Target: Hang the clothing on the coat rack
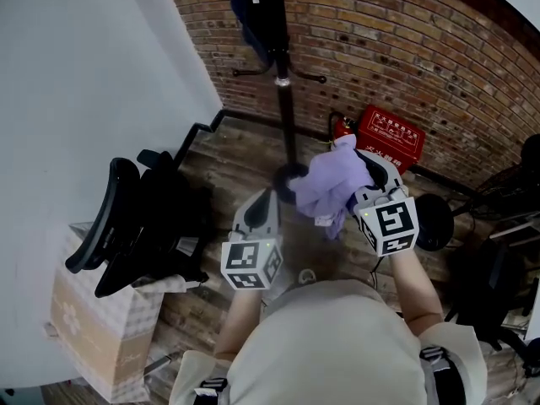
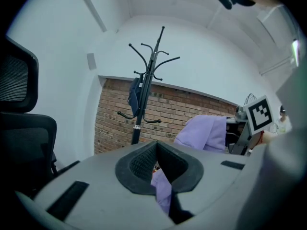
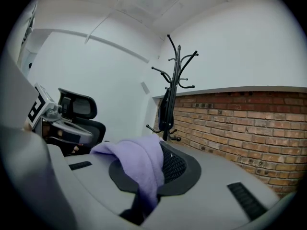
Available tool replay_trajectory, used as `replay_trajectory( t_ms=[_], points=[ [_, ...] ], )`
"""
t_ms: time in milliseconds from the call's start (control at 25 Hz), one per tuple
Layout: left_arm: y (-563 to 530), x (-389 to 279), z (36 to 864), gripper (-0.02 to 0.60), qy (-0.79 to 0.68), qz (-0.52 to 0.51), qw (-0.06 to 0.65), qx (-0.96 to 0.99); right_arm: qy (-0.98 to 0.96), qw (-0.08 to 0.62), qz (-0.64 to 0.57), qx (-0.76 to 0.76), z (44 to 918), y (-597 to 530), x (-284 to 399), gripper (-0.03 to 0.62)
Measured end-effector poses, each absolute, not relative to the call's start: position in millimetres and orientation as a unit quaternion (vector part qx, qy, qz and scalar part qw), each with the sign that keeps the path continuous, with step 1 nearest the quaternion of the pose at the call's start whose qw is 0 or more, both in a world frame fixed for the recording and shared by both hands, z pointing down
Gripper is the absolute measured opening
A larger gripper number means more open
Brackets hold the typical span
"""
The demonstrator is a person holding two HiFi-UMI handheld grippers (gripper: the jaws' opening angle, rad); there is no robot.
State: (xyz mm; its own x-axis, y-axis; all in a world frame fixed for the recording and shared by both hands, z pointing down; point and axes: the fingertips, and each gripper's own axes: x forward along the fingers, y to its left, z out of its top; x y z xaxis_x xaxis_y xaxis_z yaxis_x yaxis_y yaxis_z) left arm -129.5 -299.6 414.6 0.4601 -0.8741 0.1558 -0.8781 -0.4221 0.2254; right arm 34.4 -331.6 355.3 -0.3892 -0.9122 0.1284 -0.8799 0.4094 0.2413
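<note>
A black coat rack stands against the brick wall with a dark blue garment on an upper hook. Its hooks also show in the left gripper view and the right gripper view. A lavender garment hangs bunched in front of the pole's base. My right gripper is shut on it, and the cloth drapes over one jaw. My left gripper sits just left of the garment, jaws closed, with a strip of the lavender cloth pinched between them.
A black office chair and a cardboard box stand at the left by a white wall. A red box and a fire extinguisher sit at the foot of the brick wall. Dark chair parts crowd the right.
</note>
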Motion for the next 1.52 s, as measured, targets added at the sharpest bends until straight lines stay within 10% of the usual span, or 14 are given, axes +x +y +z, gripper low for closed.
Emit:
replay_trajectory(
  t_ms=[1520],
  points=[
    [-476.9, -118.2, 412.8, 0.005, -0.594, -0.015, 0.139, 0.792, -0.894, 0.160, -0.130, 0.399, 344.7, -536.5, 21.3, 0.025]
  ],
)
